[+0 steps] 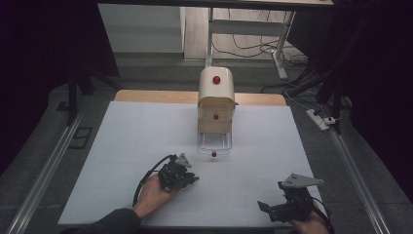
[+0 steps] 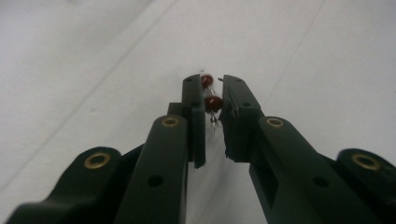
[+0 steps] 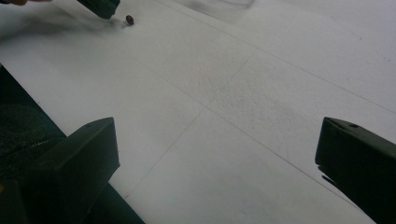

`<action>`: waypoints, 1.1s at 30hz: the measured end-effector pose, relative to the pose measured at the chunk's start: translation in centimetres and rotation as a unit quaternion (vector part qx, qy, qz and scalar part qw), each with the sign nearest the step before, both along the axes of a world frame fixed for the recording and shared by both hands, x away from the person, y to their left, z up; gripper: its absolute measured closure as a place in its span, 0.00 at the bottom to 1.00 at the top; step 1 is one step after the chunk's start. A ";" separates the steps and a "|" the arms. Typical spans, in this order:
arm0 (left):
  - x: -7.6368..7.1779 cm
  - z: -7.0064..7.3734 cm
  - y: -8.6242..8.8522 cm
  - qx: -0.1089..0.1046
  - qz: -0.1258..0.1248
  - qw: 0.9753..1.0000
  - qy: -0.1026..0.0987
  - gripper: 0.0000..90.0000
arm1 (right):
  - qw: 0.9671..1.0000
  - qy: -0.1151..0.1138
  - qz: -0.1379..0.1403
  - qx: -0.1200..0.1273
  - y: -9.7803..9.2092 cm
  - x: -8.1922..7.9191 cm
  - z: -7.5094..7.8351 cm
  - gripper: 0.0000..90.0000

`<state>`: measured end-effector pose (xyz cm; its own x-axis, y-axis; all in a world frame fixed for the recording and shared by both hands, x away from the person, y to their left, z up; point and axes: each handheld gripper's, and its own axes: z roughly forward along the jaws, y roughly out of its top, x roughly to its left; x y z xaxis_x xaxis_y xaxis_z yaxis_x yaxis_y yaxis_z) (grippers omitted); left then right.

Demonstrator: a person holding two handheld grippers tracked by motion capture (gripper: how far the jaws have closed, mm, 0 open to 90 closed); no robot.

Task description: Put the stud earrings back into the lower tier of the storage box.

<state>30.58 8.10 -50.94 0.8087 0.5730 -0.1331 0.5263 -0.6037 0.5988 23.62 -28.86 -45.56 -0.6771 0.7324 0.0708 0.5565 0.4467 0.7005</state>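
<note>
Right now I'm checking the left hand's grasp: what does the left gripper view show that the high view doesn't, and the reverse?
Left gripper view: two dark red beads on a thin wire, pinched between the left gripper's nearly closed jaws. High view: the cream drawer cabinet with red knobs, its clear bottom drawer pulled out, and the right gripper. Both: the white table.

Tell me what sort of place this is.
Probably a lab or workshop bench set up for recording. A white-covered table carries just a small cream drawer cabinet, its clear bottom drawer pulled out. Beyond it are a desk frame, loose cables and a power strip on the floor.
</note>
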 end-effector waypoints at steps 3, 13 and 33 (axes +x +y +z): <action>0.1 0.4 0.2 -0.001 -0.001 1.000 -0.006 0.88 | 1.000 0.000 0.001 0.000 0.0 0.0 0.0 0.00; 1.0 2.4 1.1 -0.026 -0.003 0.999 -0.028 0.88 | 1.000 -0.001 0.007 -0.006 0.2 -0.1 0.0 0.00; 4.7 5.6 -0.1 -0.038 0.011 0.998 -0.052 0.88 | 1.000 -0.004 0.007 -0.003 0.2 -0.1 0.0 0.00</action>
